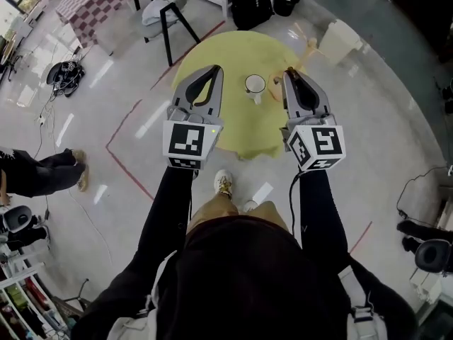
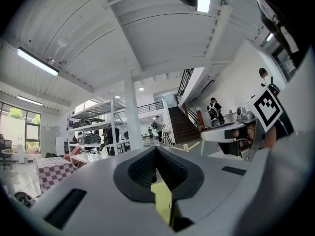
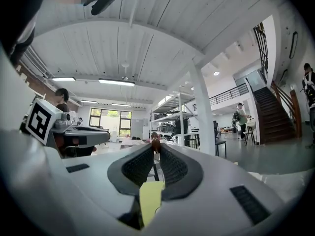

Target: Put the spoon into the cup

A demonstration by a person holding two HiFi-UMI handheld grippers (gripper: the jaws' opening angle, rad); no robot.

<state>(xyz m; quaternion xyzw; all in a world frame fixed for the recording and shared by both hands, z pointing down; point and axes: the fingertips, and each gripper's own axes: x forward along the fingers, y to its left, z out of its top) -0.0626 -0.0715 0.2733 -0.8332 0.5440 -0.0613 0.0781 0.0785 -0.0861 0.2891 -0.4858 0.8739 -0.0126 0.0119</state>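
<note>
1. Head view: cup [image 1: 255,85] upright on the yellow surface [image 1: 233,52], between left gripper [image 1: 214,70] and right gripper [image 1: 290,73].
2. Left gripper view: left gripper pressed together, nothing in it.
3. Right gripper view: right gripper pinching a small brown piece at its tips, apparently the spoon [image 3: 155,144].

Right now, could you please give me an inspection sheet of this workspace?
Surface: round yellow table on a glossy floor.
Job's things: white cup upright near the table's middle; spoon, apparently the small brown piece at the right gripper's tips.
Clutter: nothing seen on the table.
Grippers: left gripper fingers together, empty; right gripper shut on that brown piece; they flank the cup.
Cables: bundle of cables on the floor at left.
Surroundings: chair, black backpack, checkered table, white box.
</note>
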